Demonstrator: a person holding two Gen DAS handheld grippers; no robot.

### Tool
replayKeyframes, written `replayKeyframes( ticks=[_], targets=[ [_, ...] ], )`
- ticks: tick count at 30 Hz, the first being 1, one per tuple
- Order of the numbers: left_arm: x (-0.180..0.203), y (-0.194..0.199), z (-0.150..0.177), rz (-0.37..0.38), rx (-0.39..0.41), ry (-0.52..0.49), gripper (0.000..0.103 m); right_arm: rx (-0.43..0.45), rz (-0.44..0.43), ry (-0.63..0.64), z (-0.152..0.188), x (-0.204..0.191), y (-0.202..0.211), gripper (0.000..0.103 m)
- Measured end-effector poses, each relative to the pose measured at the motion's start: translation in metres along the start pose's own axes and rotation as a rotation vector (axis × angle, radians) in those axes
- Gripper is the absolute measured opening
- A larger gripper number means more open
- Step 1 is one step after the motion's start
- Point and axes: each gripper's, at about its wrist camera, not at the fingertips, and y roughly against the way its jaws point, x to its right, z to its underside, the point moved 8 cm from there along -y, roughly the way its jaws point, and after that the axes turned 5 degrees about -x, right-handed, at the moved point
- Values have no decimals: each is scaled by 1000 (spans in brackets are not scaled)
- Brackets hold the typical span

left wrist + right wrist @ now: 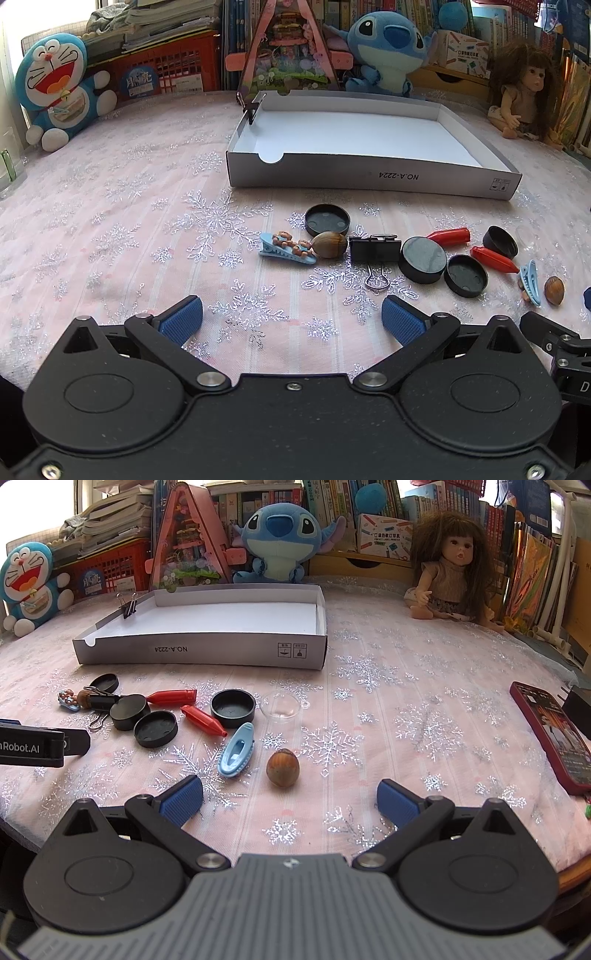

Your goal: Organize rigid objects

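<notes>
From your left wrist camera, your left gripper [291,317] hovers low over the pink snowflake tablecloth [110,229] with its blue pads spread wide and nothing between them. The clutter lies ahead and to the right of the fingers: a blue bear hair clip [286,248] touching a brown nut [330,244], a black binder clip [375,250] just beside it, three black caps [423,259] nearby and two red cone-shaped pieces [493,259] further right. Beyond them sits the shallow white box [369,171], its floor bare, with a small binder clip [252,110] clamped on its far left wall. A second blue clip [530,282] and a second nut [554,290] sit near the right edge, where part of your other gripper cuts into view. Open cloth stretches to the left. From your right wrist camera, your right gripper [290,799] also has its pads wide apart and empty. A hazelnut [283,767] lies just ahead, between the fingers' lines, with a plain blue clip [237,754] just to its left. A clear dome lid [279,706] is hard to make out against the cloth. A phone in a red case [548,731] lies well off to the right near the table's edge, and open cloth lies between it and the nut.
</notes>
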Motion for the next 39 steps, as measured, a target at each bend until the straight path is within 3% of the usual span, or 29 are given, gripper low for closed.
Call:
replayKeyframes(
  ticks=[8, 13, 19, 23, 24, 28, 32, 39],
  targets=[
    [1, 2, 0, 13, 0, -8, 102, 31, -10, -17, 0, 0, 5, 103],
    [1, 6, -3, 55, 13, -1, 96, 62, -28, -13, -3, -3, 9, 99],
    [4, 13, -6, 108, 39, -14, 78, 109, -31, -33, -9, 2, 17, 85],
    [-1, 18, -10, 114, 51, 5, 45, 143, -10, -32, -12, 8, 23, 71],
    [0, 18, -10, 126, 49, 12, 42, 146, -3, -32, -12, 10, 23, 69],
    [13, 25, -9, 214, 48, -17, 37, 140, 16, -26, -11, 13, 22, 56],
    [40, 30, -9, 274, 62, -87, 37, 142, 19, -9, -9, 11, 22, 54],
    [65, 22, -16, 274, 73, -125, 37, 133, 10, 26, -7, 6, 20, 40]
  ],
)
